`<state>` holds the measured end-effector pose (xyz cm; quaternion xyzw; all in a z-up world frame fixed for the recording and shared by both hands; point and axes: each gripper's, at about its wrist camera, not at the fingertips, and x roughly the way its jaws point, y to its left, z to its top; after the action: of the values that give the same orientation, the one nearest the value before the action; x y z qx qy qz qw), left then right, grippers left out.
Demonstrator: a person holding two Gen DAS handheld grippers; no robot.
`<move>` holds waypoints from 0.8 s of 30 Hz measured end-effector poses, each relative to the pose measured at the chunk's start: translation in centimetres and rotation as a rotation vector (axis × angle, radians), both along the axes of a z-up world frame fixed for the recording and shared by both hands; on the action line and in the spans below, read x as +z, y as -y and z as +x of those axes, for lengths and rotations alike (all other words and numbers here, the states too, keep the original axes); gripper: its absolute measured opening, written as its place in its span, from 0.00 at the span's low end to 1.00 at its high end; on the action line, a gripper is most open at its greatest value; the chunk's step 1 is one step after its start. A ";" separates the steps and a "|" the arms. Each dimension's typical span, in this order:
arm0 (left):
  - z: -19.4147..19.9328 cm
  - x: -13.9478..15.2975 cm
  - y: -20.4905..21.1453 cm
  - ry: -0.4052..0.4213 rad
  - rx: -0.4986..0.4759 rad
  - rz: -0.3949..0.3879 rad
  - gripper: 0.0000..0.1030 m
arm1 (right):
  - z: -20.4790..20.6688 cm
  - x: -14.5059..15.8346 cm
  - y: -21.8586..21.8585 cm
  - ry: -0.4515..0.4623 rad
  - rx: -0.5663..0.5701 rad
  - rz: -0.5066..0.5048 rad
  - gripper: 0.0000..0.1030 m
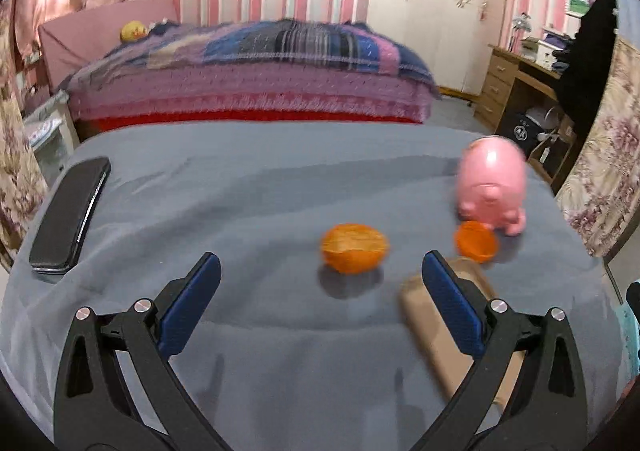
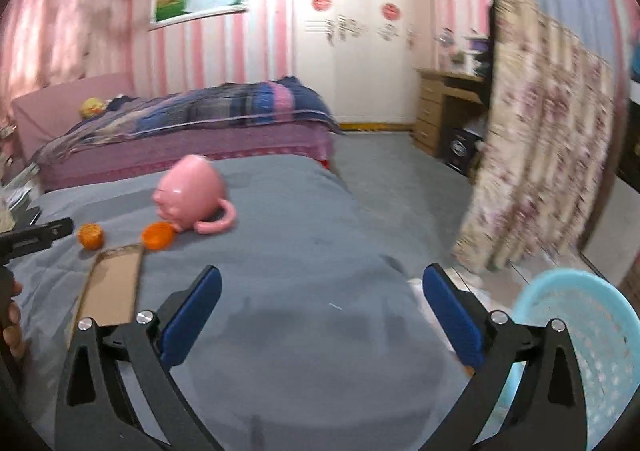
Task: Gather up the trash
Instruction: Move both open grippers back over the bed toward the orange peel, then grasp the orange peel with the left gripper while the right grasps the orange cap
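Note:
Two orange peel pieces lie on the grey blanket: a larger one (image 1: 354, 253) ahead of my left gripper (image 1: 320, 275) and a cup-shaped one (image 1: 476, 242) by the pink pig toy (image 1: 492, 187). A flat brown cardboard box (image 1: 456, 327) lies under the left gripper's right finger. The left gripper is open and empty, just short of the larger peel. My right gripper (image 2: 320, 287) is open and empty over bare blanket. In the right wrist view the peels (image 2: 91, 235) (image 2: 158, 235), box (image 2: 112, 291) and pig (image 2: 190, 193) lie far left. A light blue basket (image 2: 588, 347) stands at lower right.
A black phone (image 1: 72, 215) lies at the blanket's left edge. A bed with a plaid quilt (image 1: 256, 63) stands behind. A wooden desk (image 1: 516, 87) and a floral curtain (image 2: 532, 147) are to the right. The left gripper's tip (image 2: 36, 235) shows at the far left.

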<state>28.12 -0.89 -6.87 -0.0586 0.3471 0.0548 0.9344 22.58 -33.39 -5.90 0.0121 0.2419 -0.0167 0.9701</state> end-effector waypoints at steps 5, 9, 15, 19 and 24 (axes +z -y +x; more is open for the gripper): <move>2.3 -1.0 -0.7 -0.038 -0.013 -0.049 0.94 | 3.4 -0.8 -2.5 -0.069 0.032 0.036 0.96; 4.2 -2.1 0.7 -0.112 -0.038 0.022 0.94 | 4.8 -1.3 -3.1 -0.119 0.036 0.034 0.96; 5.6 -3.0 0.8 -0.175 -0.043 0.022 0.82 | 5.8 -2.1 -3.5 -0.179 0.055 0.044 0.96; 4.9 -2.5 0.4 -0.138 -0.080 -0.019 0.56 | 6.3 -1.9 -4.5 -0.176 0.064 0.024 0.96; 4.3 -2.3 0.8 -0.127 -0.116 -0.016 0.33 | 6.7 -1.3 -7.4 -0.155 0.123 -0.001 0.95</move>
<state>32.40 -1.66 -9.14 -0.0421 0.4090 0.0015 0.9116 29.27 -25.94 -7.17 -0.0046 0.3166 0.0420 0.9476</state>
